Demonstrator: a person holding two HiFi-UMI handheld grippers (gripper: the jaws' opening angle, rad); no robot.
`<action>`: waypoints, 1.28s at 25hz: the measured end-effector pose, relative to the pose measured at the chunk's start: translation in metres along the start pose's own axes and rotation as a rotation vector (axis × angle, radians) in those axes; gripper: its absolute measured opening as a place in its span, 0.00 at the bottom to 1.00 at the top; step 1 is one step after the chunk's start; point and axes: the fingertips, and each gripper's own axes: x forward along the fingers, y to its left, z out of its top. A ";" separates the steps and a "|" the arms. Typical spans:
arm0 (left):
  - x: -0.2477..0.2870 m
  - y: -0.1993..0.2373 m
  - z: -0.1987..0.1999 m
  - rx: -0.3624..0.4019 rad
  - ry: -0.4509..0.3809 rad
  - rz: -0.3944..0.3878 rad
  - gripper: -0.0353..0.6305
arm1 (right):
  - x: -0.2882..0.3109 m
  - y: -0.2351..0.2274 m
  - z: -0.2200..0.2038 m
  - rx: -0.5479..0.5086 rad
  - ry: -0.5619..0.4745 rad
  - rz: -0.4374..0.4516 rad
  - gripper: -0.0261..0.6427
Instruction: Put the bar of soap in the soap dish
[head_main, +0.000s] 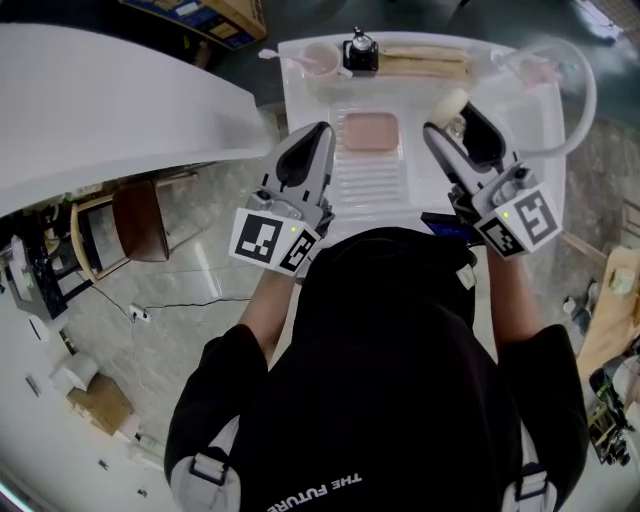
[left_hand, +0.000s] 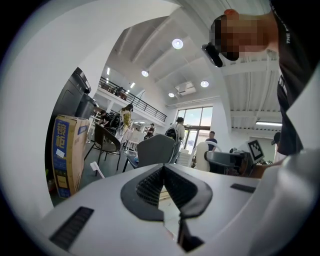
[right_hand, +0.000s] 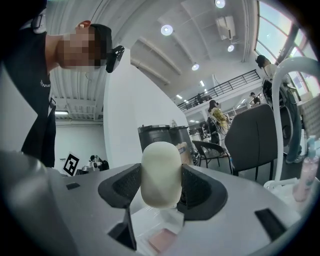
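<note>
**Soap gripped in the air, dish just to its left**

The right gripper (head_main: 455, 118) is clamped on the cream bar of soap (right_hand: 161, 174), with a pad pressing each side. It holds the bar raised over the white washstand (head_main: 310, 100), just right of the pink soap dish (head_main: 371, 131). The left gripper (left_hand: 164, 169) has its jaws pressed together on nothing and hangs at the dish's near left.

The main risk, as I judge it, is the bar itself. It is rounded and smooth and stands well proud of the pads, so a harder squeeze or a quick swing could make it twist or squirt out. If it is let go too high, it could bounce off the dish onto the ribbed drainer (head_main: 370, 180). The left gripper is near enough to the dish to nudge it.

In the head view the person's head and shoulders cover the washstand's near edge. I cannot tell how deep the dish is, and the right gripper view shows only a part of it beneath the jaws. Whether the soap is wet cannot be made out.
</note>
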 end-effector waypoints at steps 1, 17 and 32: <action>0.001 0.004 -0.005 0.003 0.009 0.013 0.06 | 0.001 0.000 -0.002 -0.004 0.012 0.005 0.42; 0.001 0.088 -0.111 0.192 0.078 0.297 0.06 | 0.013 -0.005 -0.036 -0.212 0.216 0.091 0.42; 0.018 0.108 -0.141 0.243 0.236 0.369 0.06 | 0.044 -0.016 -0.112 -0.340 0.465 0.226 0.42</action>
